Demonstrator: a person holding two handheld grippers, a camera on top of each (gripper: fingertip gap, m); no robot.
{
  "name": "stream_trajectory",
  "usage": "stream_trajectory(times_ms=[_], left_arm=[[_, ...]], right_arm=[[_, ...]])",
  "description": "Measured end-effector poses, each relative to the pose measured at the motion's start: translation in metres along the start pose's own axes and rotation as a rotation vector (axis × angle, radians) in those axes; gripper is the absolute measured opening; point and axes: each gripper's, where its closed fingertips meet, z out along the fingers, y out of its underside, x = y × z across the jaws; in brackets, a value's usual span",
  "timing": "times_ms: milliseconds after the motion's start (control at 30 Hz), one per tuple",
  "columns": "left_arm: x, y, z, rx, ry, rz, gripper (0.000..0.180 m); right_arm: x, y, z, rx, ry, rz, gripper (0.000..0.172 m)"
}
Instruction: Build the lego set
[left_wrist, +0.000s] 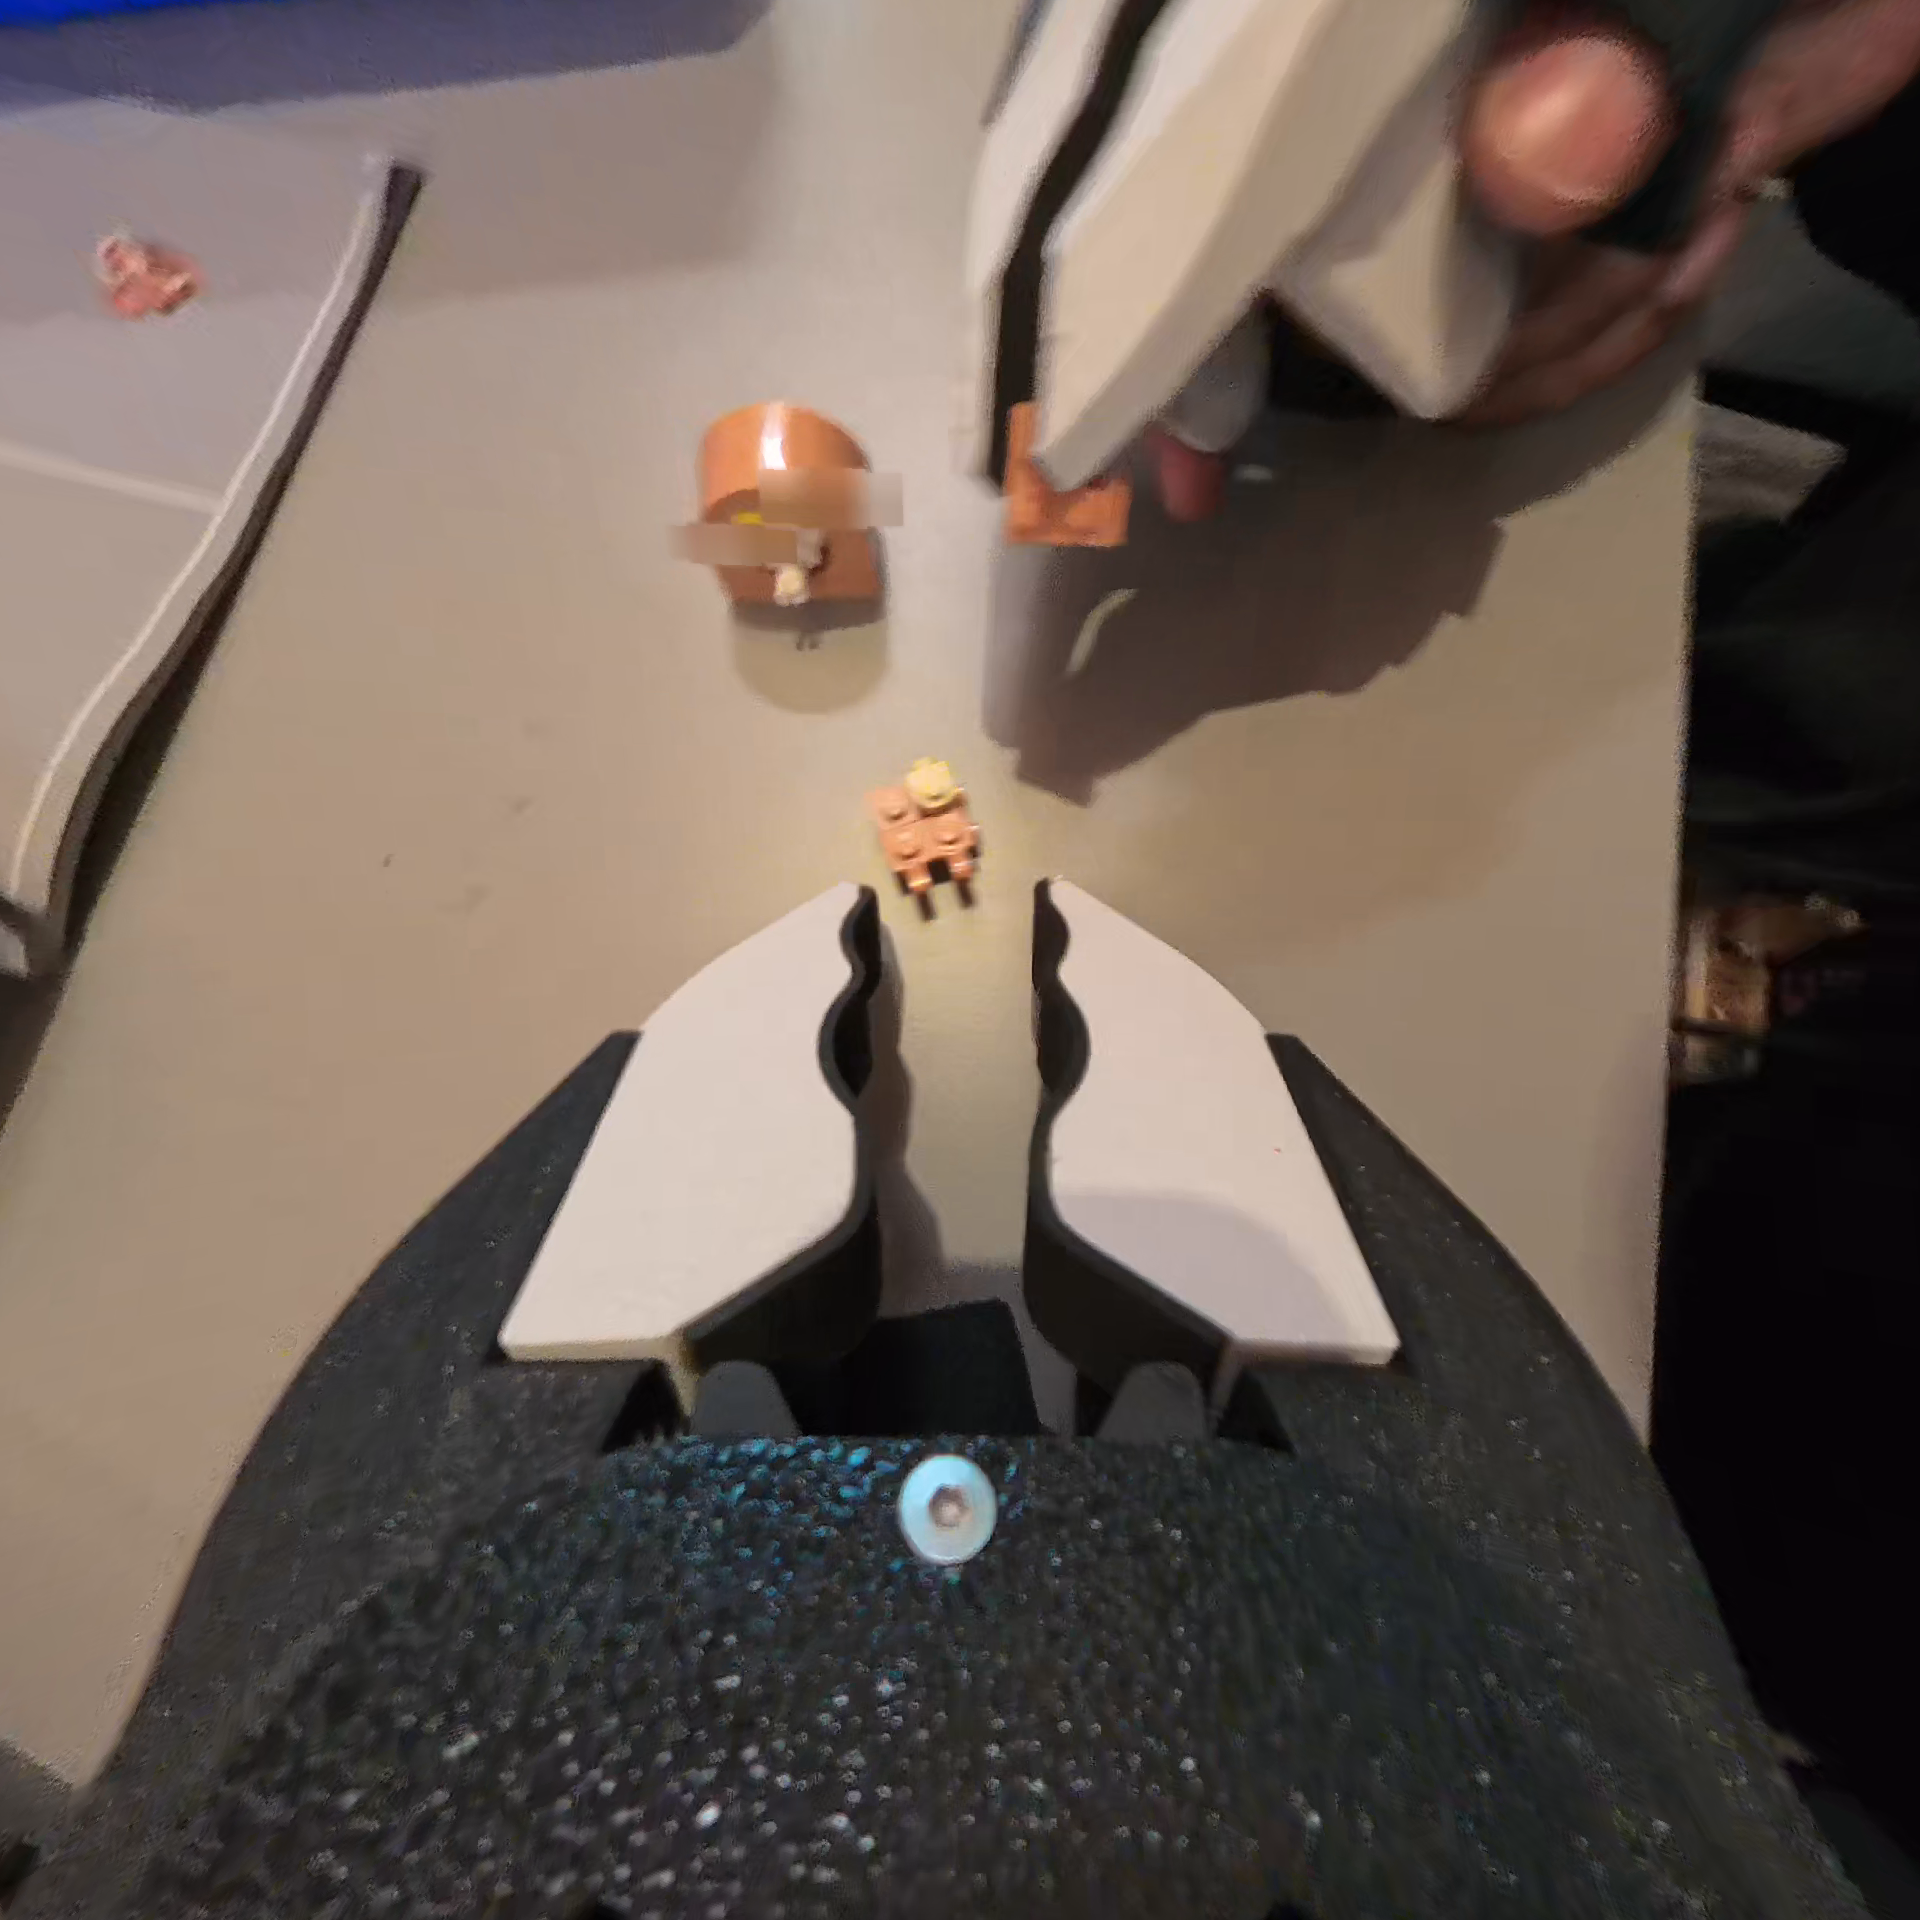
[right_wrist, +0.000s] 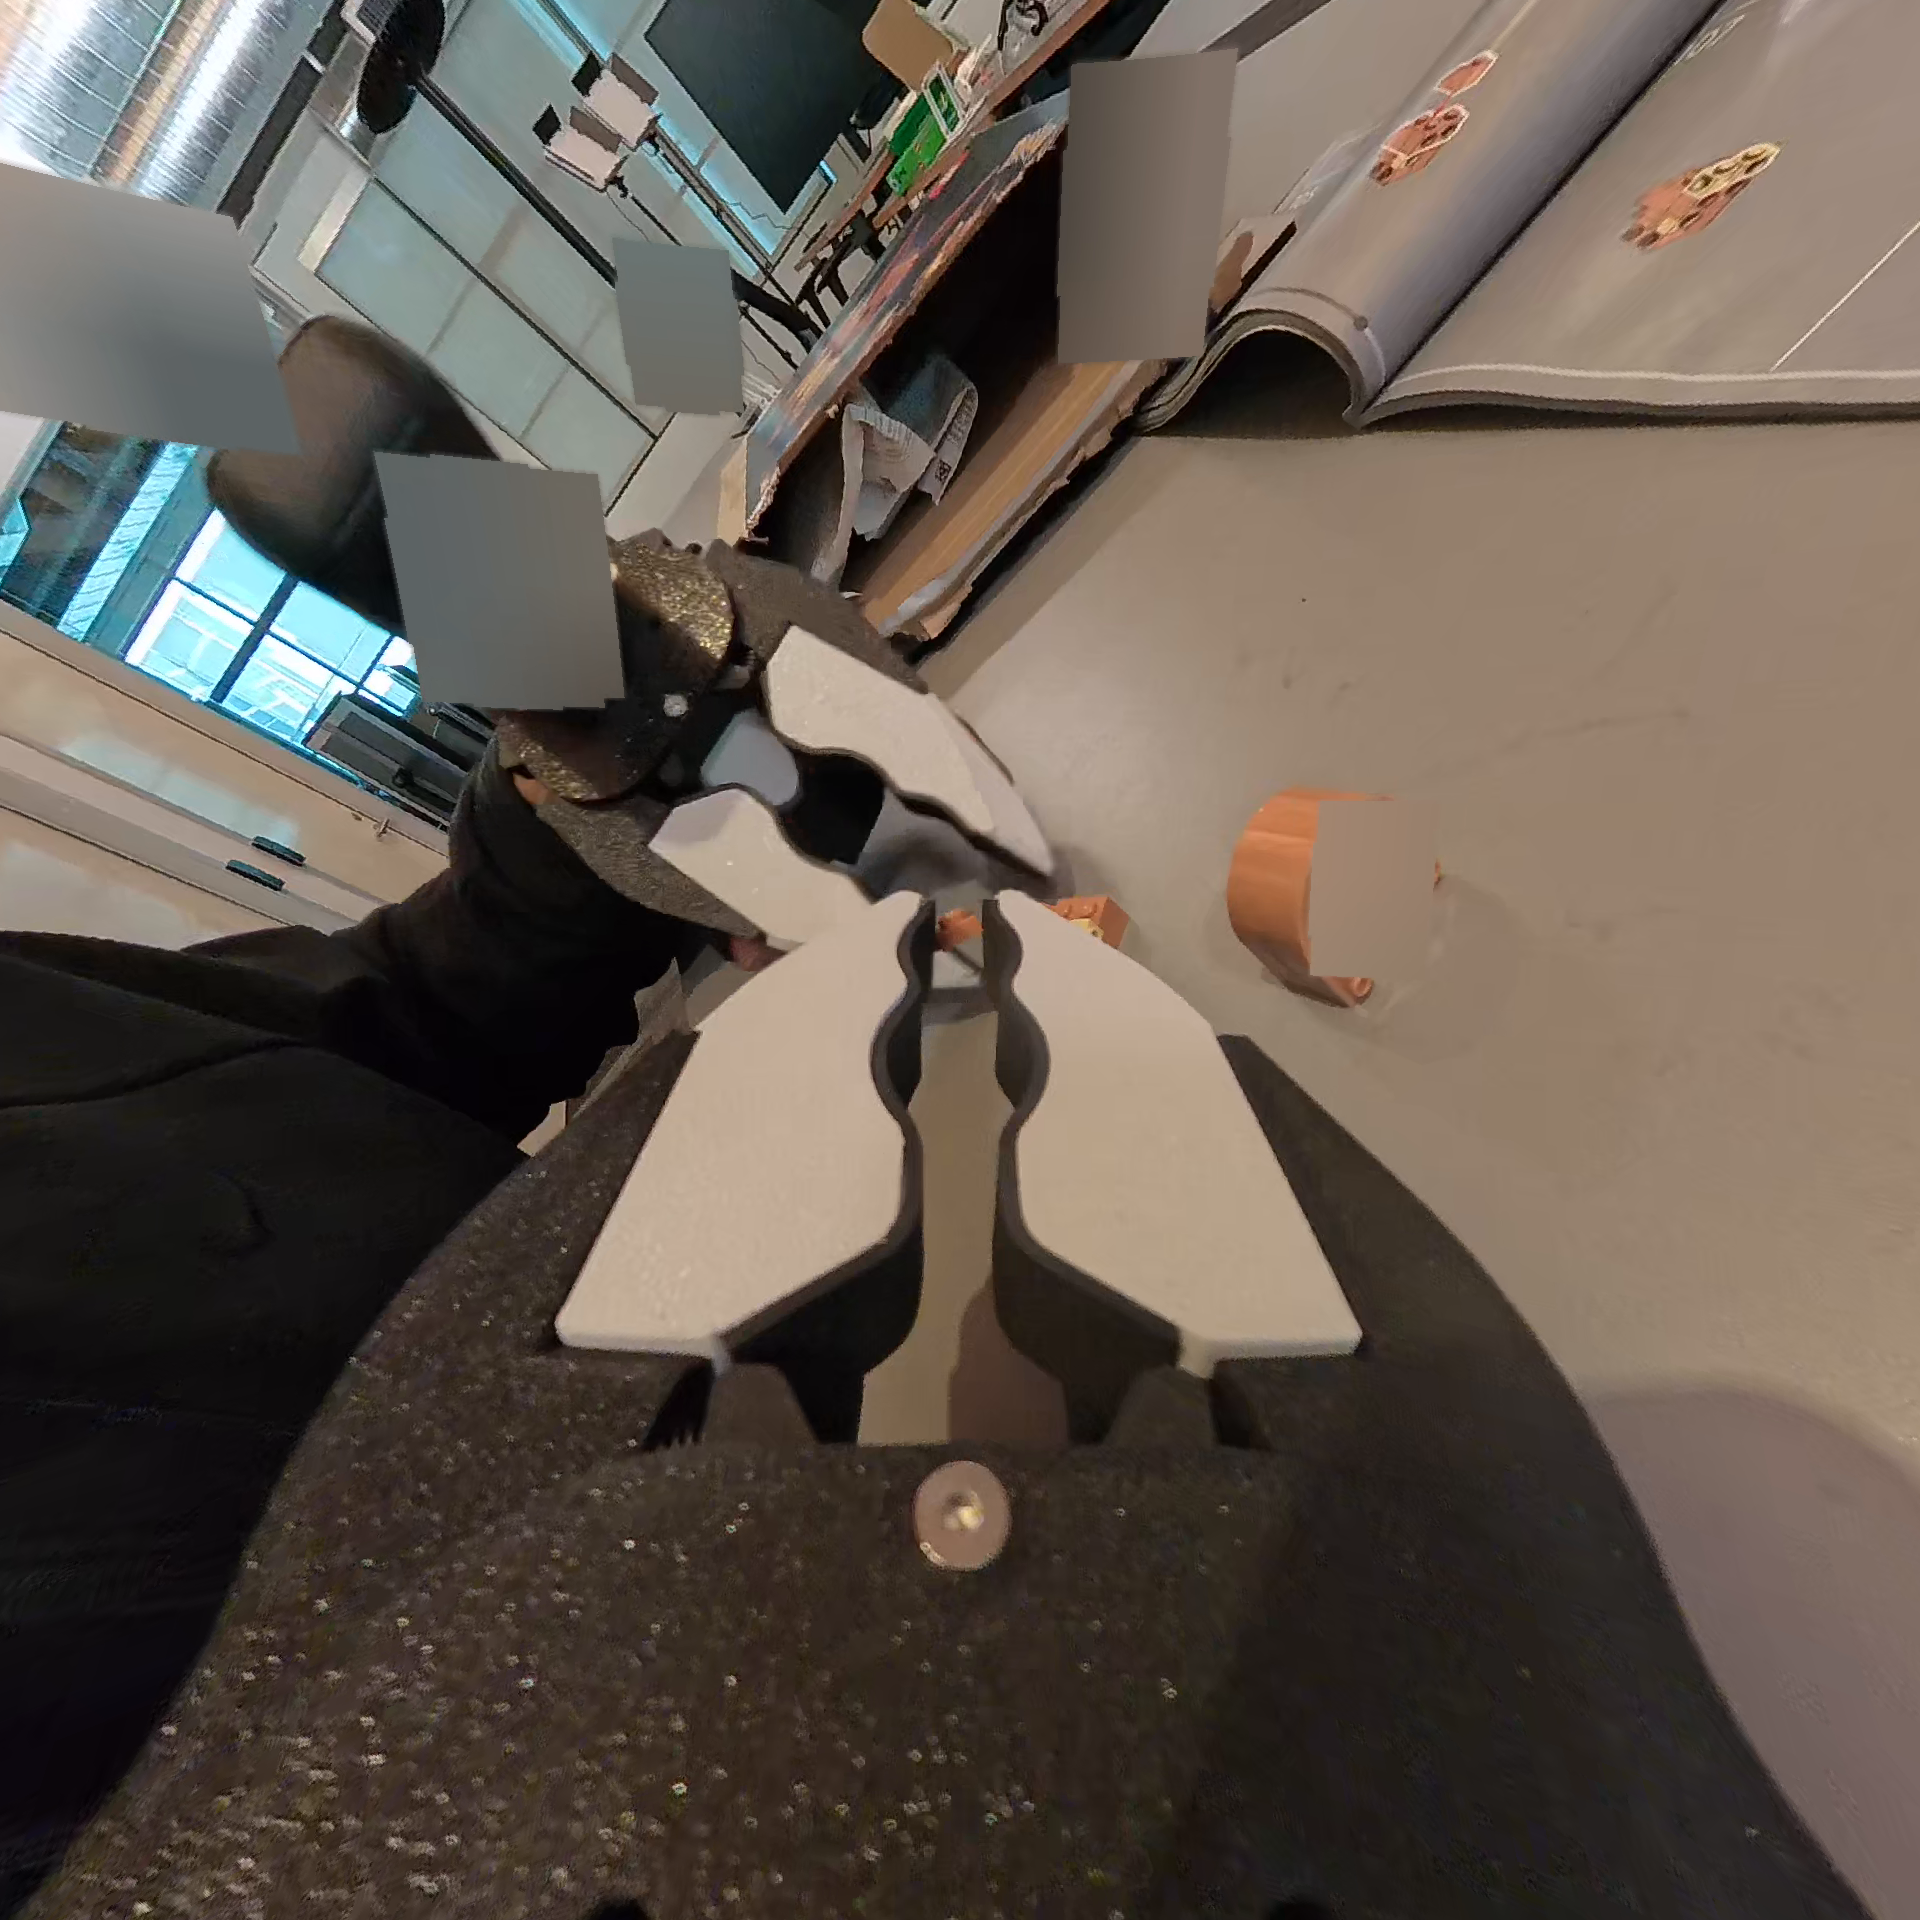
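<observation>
My left gripper (left_wrist: 956, 904) is open and holds nothing, low over the grey table (left_wrist: 468, 831). A small brown brick assembly (left_wrist: 928, 831) with a yellow piece on top lies on the table just beyond its fingertips, not touched. My right gripper (right_wrist: 956, 914) is shut on a small brown plate (right_wrist: 958, 927) at its tips. In the left wrist view the right gripper (left_wrist: 1070, 457) holds that plate (left_wrist: 1070, 520) just above the table, at the far right. The right wrist view shows the left gripper (right_wrist: 935, 852) open, close in front of mine, with the assembly (right_wrist: 1096, 920) beside it.
A copper-coloured curved piece (left_wrist: 779, 457) stands on the table beyond the assembly; it also shows in the right wrist view (right_wrist: 1273, 883). An open booklet (left_wrist: 156, 468) lies at the far left. The table's edge (left_wrist: 1683, 935) runs along the right. A person's hand (left_wrist: 1558, 135) grips the right tool. Left tips to right tips: about 7 cm.
</observation>
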Motion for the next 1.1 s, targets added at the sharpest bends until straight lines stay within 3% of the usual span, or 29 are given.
stream_trajectory(times_ms=[100,433,633,833,1100], left_arm=[[-0.008,0.002,0.006,0.003,-0.049,-0.106,0.031],[-0.009,0.001,0.011,0.030,-0.185,-0.187,0.020],[-0.011,-0.002,0.013,0.036,-0.162,-0.166,0.011],[-0.015,0.000,0.011,0.025,-0.151,-0.131,0.029],[-0.013,-0.005,0.016,0.027,-0.159,-0.169,0.022]], right_arm=[[0.000,0.000,0.000,0.001,-0.001,-0.001,0.008],[-0.002,0.001,0.001,-0.007,-0.006,-0.009,0.008],[-0.002,0.002,0.001,-0.010,-0.007,-0.015,0.008],[-0.003,0.001,0.001,-0.005,-0.008,-0.017,0.008],[-0.003,0.002,0.002,-0.011,-0.005,-0.028,0.008]])
